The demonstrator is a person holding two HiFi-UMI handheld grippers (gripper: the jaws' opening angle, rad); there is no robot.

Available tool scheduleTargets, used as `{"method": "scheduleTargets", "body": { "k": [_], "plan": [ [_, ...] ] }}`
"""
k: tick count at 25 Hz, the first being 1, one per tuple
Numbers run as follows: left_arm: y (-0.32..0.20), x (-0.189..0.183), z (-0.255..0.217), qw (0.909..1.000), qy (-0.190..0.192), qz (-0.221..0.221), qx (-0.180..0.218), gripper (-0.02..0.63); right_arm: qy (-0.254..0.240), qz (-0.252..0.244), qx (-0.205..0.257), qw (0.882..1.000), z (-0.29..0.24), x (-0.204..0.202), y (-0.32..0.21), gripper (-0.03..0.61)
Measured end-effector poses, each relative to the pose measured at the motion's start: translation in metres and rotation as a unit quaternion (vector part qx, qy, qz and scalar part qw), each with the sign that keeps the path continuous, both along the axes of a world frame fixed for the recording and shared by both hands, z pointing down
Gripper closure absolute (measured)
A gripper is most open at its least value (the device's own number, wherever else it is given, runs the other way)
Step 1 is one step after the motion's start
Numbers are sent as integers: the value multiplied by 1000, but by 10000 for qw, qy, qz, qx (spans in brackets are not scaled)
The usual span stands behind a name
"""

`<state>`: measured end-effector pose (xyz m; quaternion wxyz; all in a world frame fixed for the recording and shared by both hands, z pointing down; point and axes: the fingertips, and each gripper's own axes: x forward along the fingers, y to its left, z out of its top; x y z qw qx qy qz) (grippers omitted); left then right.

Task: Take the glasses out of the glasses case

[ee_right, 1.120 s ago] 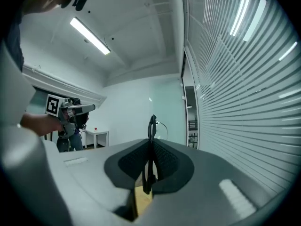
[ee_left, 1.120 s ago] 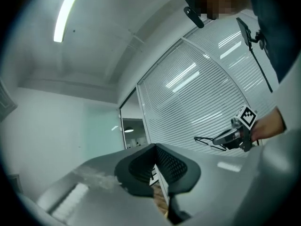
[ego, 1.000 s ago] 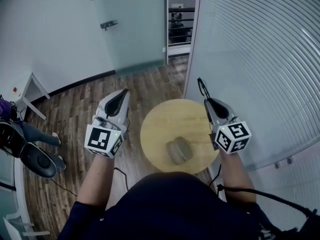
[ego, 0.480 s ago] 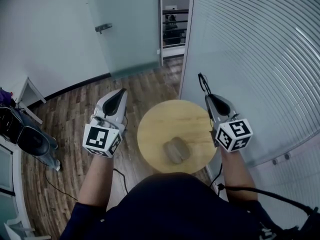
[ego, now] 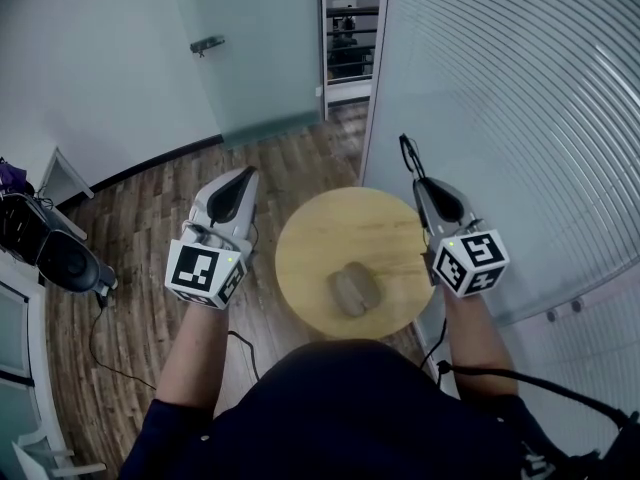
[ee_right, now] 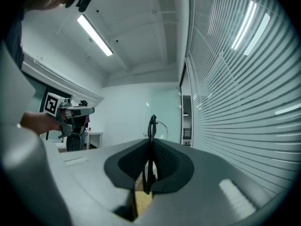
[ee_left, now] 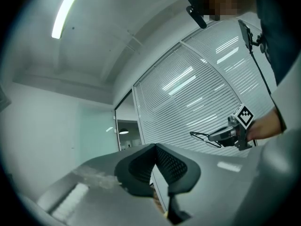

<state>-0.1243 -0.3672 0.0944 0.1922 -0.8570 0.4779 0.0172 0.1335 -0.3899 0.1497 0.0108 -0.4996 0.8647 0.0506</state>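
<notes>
A grey-brown glasses case [ego: 353, 289] lies on the round wooden table [ego: 335, 226], near its front edge; whether its lid is open I cannot tell. My right gripper [ego: 419, 187] hovers over the table's right rim, shut on black-framed glasses [ego: 405, 157] that stick out past its tips. In the right gripper view the glasses [ee_right: 152, 125] stand upright, pinched between the closed jaws of the right gripper [ee_right: 150, 146]. My left gripper [ego: 249, 174] hangs left of the table, shut and empty. The left gripper view shows the left gripper [ee_left: 155, 148] with jaws together and, beyond, the glasses [ee_left: 204, 136].
A striped glass wall [ego: 500, 98] runs close along the table's right side. A frosted glass door [ego: 260, 58] stands behind. A black office chair [ego: 62, 262] and a cable [ego: 100, 348] are on the wood floor at the left.
Both grippers keep nearly the same pose, the right still holding the glasses. The legs of a person at the far left are no longer in view, and the head view has shifted slightly.
</notes>
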Motion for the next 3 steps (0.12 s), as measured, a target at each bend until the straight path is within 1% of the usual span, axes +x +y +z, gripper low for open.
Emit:
{"method": "scheduleTargets", "body": {
  "k": [3],
  "plan": [
    [-4, 4, -2, 10000, -25, -17, 50, 607, -23, 30, 81, 10000, -3, 4, -6, 549]
  ]
}}
